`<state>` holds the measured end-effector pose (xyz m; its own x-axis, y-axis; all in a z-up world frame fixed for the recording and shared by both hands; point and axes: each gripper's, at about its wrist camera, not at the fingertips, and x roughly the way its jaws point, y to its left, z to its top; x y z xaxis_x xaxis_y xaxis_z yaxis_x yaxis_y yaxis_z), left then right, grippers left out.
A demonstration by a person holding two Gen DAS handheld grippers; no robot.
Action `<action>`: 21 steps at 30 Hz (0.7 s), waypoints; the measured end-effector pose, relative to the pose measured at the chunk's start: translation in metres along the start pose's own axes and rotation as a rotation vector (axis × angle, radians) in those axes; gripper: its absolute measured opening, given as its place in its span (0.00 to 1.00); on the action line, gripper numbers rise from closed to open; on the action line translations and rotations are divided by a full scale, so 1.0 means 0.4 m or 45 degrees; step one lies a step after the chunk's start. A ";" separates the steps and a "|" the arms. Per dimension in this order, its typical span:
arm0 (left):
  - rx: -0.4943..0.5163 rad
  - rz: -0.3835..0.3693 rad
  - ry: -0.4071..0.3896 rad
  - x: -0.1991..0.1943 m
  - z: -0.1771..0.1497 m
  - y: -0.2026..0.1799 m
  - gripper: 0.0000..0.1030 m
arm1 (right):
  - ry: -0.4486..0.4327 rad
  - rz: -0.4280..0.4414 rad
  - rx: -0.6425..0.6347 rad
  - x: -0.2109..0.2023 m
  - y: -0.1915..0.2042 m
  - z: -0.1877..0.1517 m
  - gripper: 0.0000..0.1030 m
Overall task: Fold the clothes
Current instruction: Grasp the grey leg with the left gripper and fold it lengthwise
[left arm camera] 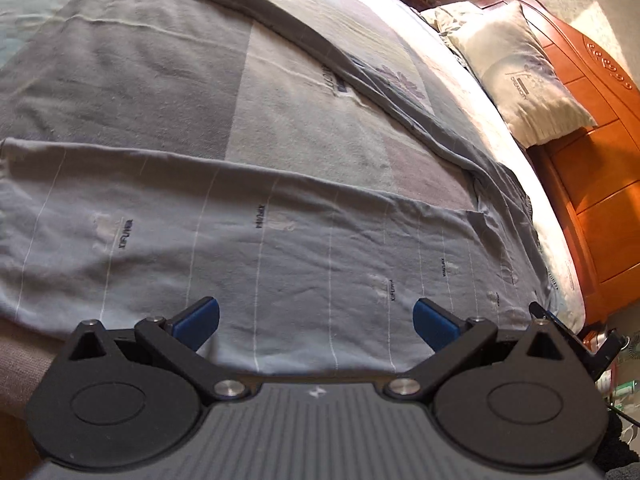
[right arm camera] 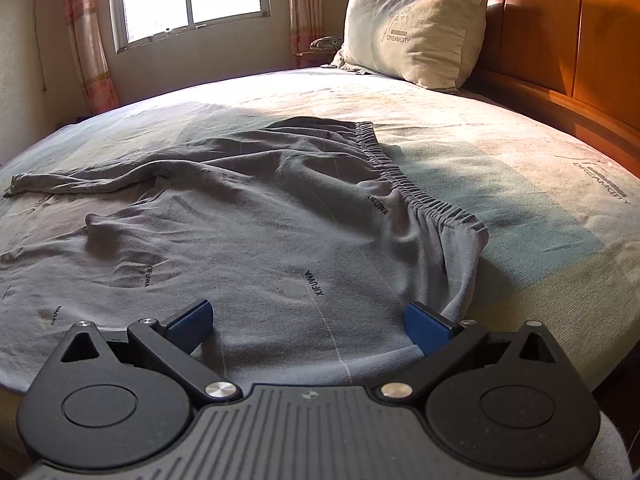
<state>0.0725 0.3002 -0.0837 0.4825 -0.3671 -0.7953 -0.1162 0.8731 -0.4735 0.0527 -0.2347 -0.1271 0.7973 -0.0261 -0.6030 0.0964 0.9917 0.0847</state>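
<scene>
Both grippers hover low over the near edge of the bed with nothing pinched: left gripper (left arm camera: 316,322) jaws spread wide, right gripper (right arm camera: 310,326) the same. The grey trousers (right arm camera: 256,216) lie spread out flat-ish on the bedsheet (right arm camera: 520,168), legs apart, elastic waistband (right arm camera: 404,184) bunched toward the pillow (right arm camera: 408,32). For a tidy fold I'd grab only the trouser fabric, not the sheet, and smooth the wrinkles while moving.

Pillow (right arm camera: 412,28) and sheet (right arm camera: 560,184) read DREAMCITY — trousers (right arm camera: 280,216), XIFUMA.
</scene>
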 end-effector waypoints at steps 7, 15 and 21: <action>-0.120 0.228 -0.087 -0.066 0.018 0.110 0.99 | -0.003 0.014 0.023 -0.004 -0.006 0.001 1.00; -0.113 0.160 -0.205 -0.088 0.090 0.133 0.99 | -0.002 0.010 0.020 -0.005 -0.003 0.000 1.00; -0.098 0.232 -0.241 -0.096 0.117 0.150 0.99 | 0.000 0.007 0.018 -0.003 -0.003 0.001 1.00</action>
<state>0.0877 0.3815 -0.0639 0.6002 -0.1332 -0.7887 -0.2782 0.8897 -0.3619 0.0520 -0.2360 -0.1263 0.7979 -0.0205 -0.6024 0.1004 0.9900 0.0992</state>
